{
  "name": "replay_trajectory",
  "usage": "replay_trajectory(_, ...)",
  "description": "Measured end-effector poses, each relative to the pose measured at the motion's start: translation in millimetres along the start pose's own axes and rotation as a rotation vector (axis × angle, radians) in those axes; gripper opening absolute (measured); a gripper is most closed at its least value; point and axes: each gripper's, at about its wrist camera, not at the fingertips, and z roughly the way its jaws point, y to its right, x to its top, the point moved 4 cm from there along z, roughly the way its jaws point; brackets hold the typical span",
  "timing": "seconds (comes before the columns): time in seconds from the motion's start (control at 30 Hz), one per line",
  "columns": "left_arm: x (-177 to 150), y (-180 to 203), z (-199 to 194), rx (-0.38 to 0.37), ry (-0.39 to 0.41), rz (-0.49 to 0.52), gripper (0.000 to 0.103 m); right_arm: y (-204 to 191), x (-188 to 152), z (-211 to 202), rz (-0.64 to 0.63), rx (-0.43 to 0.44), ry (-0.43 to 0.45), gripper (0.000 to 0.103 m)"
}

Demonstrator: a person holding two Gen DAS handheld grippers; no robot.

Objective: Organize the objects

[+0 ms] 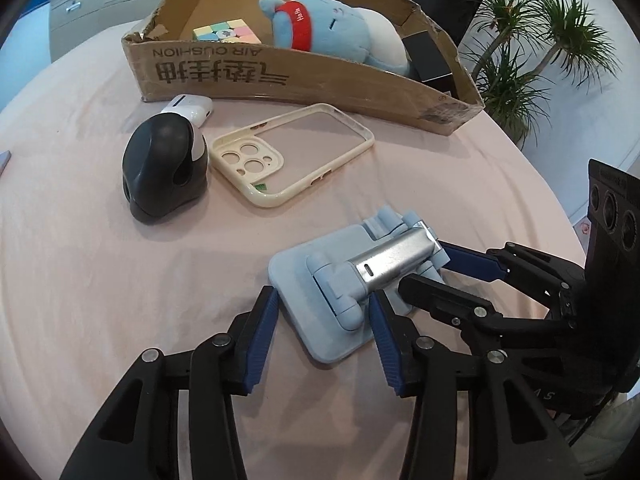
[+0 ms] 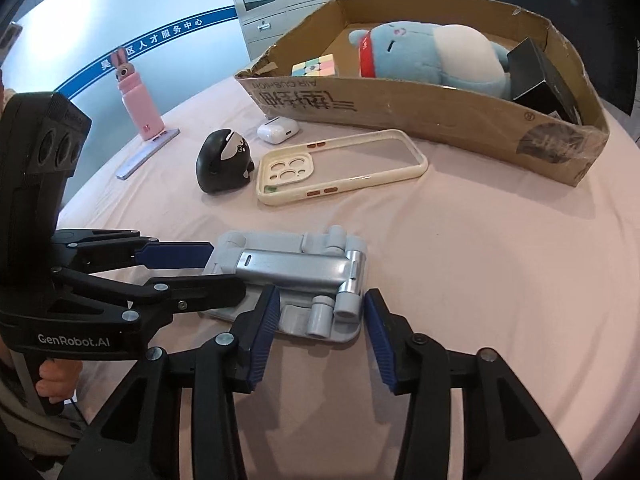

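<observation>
A folded light-blue phone stand [image 1: 340,280] with a silver arm lies flat on the pink tablecloth. My left gripper [image 1: 322,300] is open, its fingers straddling the stand's near end. My right gripper [image 2: 318,302] is open too, its fingers on either side of the stand [image 2: 296,272] at its hinge end. In the left wrist view the right gripper [image 1: 432,268] comes in from the right; in the right wrist view the left gripper [image 2: 224,268] comes in from the left. Neither grips the stand.
A cardboard box [image 1: 280,76] at the back holds a blue plush toy [image 1: 332,28], a pastel cube [image 1: 226,32] and a black box [image 1: 430,60]. A cream phone case [image 1: 288,156], a black penguin-shaped object [image 1: 164,164] and white earbuds case [image 1: 192,106] lie before it. A pink bottle [image 2: 138,100] stands far left.
</observation>
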Motion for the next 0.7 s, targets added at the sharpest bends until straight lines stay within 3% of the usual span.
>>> replay_trajectory(0.23,-0.2,1.6,-4.1,-0.016,0.004,-0.002,0.040,-4.3,1.9,-2.8,0.004,-0.052,0.008,0.039)
replay_trajectory(0.7,42.7,6.0,-51.4,-0.021,0.158,0.050,0.039,-17.8,43.3,-38.4,-0.029,-0.122,0.141,0.039)
